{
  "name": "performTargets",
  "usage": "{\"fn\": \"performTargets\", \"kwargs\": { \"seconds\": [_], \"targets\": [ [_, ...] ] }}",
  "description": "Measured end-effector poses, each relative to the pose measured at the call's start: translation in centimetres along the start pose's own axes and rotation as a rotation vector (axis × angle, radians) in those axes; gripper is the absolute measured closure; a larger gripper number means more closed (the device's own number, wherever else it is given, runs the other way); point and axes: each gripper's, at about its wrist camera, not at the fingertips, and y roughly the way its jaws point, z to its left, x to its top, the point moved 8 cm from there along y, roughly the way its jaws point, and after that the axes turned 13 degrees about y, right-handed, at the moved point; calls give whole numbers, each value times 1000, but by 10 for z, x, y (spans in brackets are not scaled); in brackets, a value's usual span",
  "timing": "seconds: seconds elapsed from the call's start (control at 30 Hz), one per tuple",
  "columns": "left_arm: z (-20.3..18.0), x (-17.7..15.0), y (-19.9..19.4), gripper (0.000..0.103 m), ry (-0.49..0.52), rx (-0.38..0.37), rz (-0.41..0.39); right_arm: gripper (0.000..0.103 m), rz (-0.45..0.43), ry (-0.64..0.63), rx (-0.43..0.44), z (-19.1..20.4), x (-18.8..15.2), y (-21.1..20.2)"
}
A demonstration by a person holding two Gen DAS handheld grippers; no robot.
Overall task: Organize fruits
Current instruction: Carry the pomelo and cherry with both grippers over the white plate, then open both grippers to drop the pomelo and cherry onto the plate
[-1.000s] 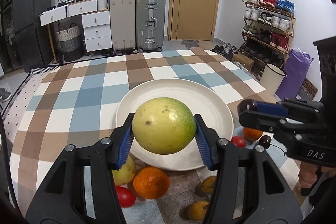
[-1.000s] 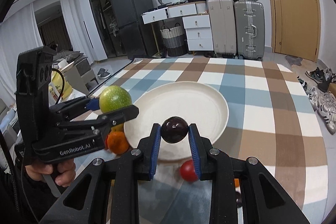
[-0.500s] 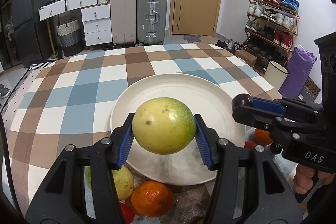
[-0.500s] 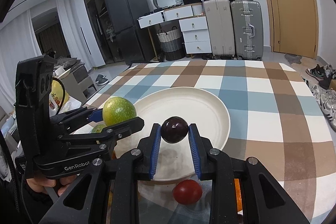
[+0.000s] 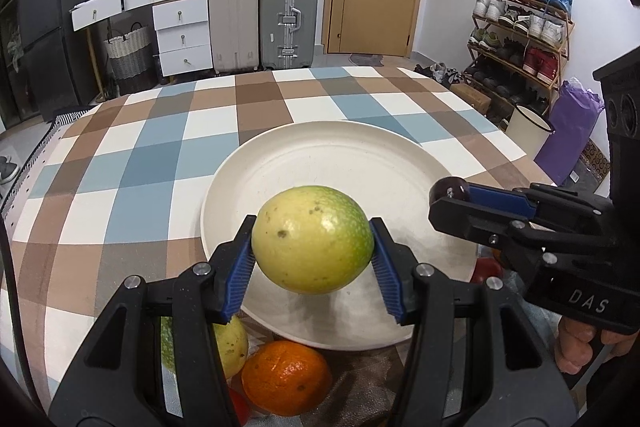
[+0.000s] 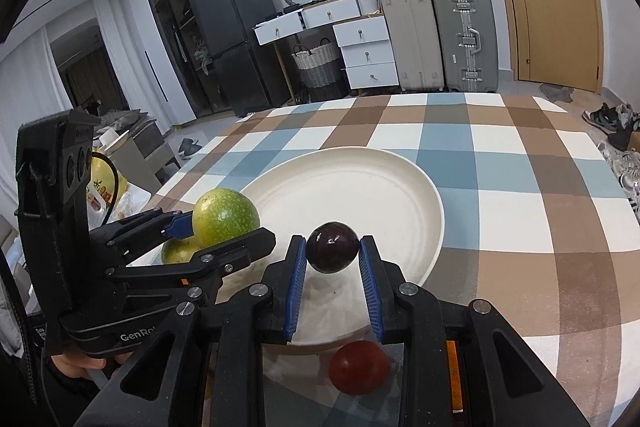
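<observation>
While one white plate point(image 5: 336, 163) sits below, one green fruit point(image 5: 312, 239) is pinched by the left gripper point(image 5: 312, 259) and one dark plum point(image 6: 332, 253) by the right gripper point(image 6: 332, 263).

- The plate point(image 5: 320, 163) lies on the table point(image 5: 160, 155), with bare cloth behind it.
- The guava point(image 5: 312, 239) hangs above the plate's near rim, the plum point(image 6: 332, 247) to its right, also over the plate.
- Before the plate lie a second guava point(image 5: 232, 343), an orange point(image 5: 286, 377) to its right, and a tomato point(image 6: 359, 367).
</observation>
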Motion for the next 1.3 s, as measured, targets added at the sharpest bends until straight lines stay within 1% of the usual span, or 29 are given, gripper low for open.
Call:
{"fn": "performTargets", "kwargs": {
  "seconds": [0.23,0.3,0.33,0.37,0.4,0.43,0.47,0.57,0.6,0.67,0.7,0.73,0.77,0.8,0.87,0.97,1.07,1.17,1.3],
  "targets": [
    [0,0,1,51,0,-1,-1,75,-2,3,-7,0,0,2],
    [0,1,0,51,7,7,-8,71,-11,9,-9,-1,1,0],
    [0,1,-1,50,11,10,-10,67,-12,13,-10,-2,1,-1],
    [-1,1,0,44,17,15,-6,67,-12,14,-7,-3,1,-1],
    [0,0,-1,36,19,24,-3,67,-19,13,-8,-3,1,-3],
    [1,0,-2,33,19,29,-4,64,-25,10,-8,-2,1,-5],
    [1,0,-4,29,18,32,-9,58,-29,11,-7,-3,1,-7],
    [4,1,-11,19,5,31,-34,46,-39,18,3,-4,2,-12],
    [6,1,-14,18,-1,33,-40,43,-41,17,-1,-5,2,-13],
    [7,-1,-17,15,-6,33,-41,24,-60,16,-28,-9,3,-17],
    [8,-1,-18,12,-7,39,-36,20,-74,19,-40,-11,4,-20],
    [9,-2,-20,10,-10,45,-34,14,-91,27,-46,-13,6,-24],
    [10,-3,-21,5,-15,51,-32,9,-99,33,-48,-15,7,-26],
    [11,-4,-24,1,-20,53,-35,7,-108,34,-53,-17,7,-28],
    [12,-6,-31,1,-20,59,-50,1,-121,25,-69,-19,7,-31],
    [15,-6,-39,1,-17,66,-65,1,-136,17,-84,-22,8,-36],
    [19,-9,-46,1,-34,64,-70,1,-117,19,-69,-21,6,-37],
    [23,-12,-53,1,-48,71,-75,1,-107,17,-86,-23,2,-39],
    [27,-22,-63,1,-67,75,-72,1,-102,10,-83,-19,-1,-46]
  ]
}}
